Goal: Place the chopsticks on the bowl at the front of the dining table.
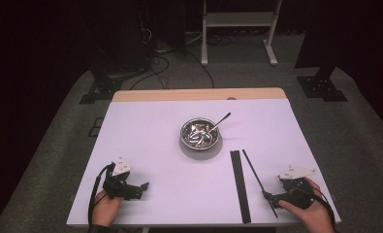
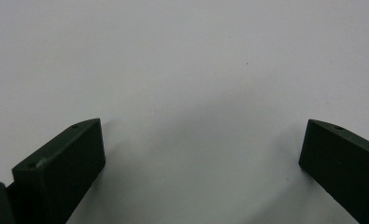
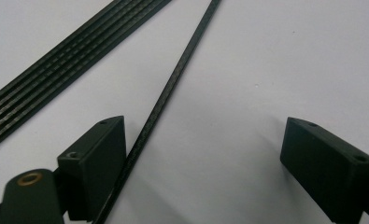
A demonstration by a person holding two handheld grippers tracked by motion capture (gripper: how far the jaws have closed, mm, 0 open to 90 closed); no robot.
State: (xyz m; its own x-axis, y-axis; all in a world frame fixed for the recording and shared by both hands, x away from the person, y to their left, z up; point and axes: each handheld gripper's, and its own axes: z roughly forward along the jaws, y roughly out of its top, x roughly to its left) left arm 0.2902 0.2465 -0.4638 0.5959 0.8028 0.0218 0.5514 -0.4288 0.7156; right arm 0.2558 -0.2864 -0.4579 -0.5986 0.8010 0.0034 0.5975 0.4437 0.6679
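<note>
1. The right gripper (image 3: 205,154) sat low on the surface (image 1: 155,145), jaws spread around the lone black rod (image 3: 173,84) beside the rod bundle (image 3: 65,65).
2. Closing on it looked next.
3. The left gripper (image 2: 201,154) rested spread, empty.

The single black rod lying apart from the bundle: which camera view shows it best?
The right gripper view shows the single rod best: close, its woven surface clear, running between the open jaws of the right gripper, beside the left jaw. The high view shows its whole length as a thin line beside the rod bundle. The left gripper view looks at bare table.
</note>
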